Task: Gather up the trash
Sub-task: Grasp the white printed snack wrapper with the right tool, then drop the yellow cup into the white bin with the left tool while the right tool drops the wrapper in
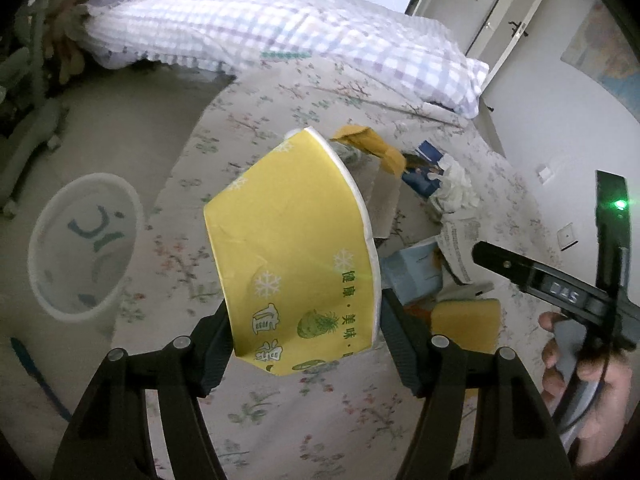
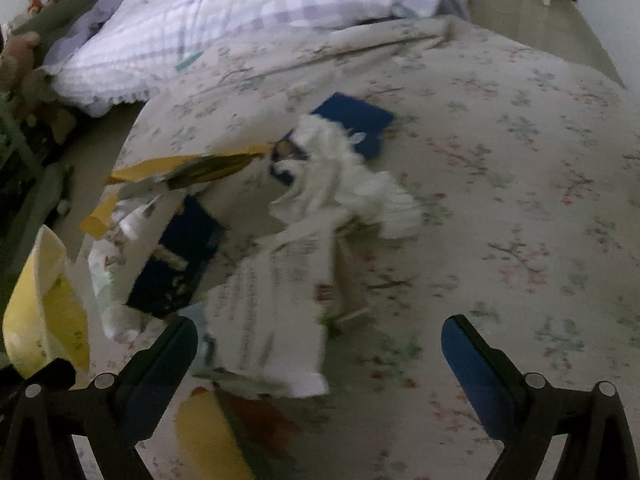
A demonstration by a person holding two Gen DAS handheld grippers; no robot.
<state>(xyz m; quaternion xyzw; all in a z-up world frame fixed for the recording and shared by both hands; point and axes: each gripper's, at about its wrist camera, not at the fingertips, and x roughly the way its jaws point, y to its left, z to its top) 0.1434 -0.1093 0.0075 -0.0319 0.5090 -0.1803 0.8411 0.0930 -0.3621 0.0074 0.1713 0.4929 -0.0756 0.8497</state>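
Item 1, far left, on floor beside bed: white bin (image 1: pixel 86 246), printed face inside, looks empty as far as visible, so judged that little or nothing is collected yet. Item 2, centre of left wrist view: left gripper (image 1: pixel 306 334), clenched on a flattened yellow paper cup (image 1: pixel 294 248) w/ white rim, snowflake and pineapple print; cup held off the bed (image 1: pixel 280 420), over its floral sheet near the bin-side edge; judged en route to bin, drop not yet made. Item 3, behind cup: remaining litter pile on bed, incl. yellow paper strip (image 1: pixel 370 142), dark blue packet (image 1: pixel 428 160), crumpled white tissue (image 1: pixel 456 188), printed leaflet (image 1: pixel 460 248), light blue carton (image 1: pixel 414 276), yellow wrapper (image 1: pixel 466 326). Item 4, far right: right gripper (image 2: pixel 320 356), released, jaws wide apart, nothing between them; hovers over the pile, leaflet (image 2: pixel 272 320) just ahead, tissue (image 2: pixel 344 176) and blue packet (image 2: pixel 356 122) beyond; view blurred, finer detail n/a. Item 5, background: checked quilt (image 1: pixel 256 28) at head of bed, not trash. Status: approx. one piece in hand, rest of pile untouched; majority of task left, at least six pieces to go.
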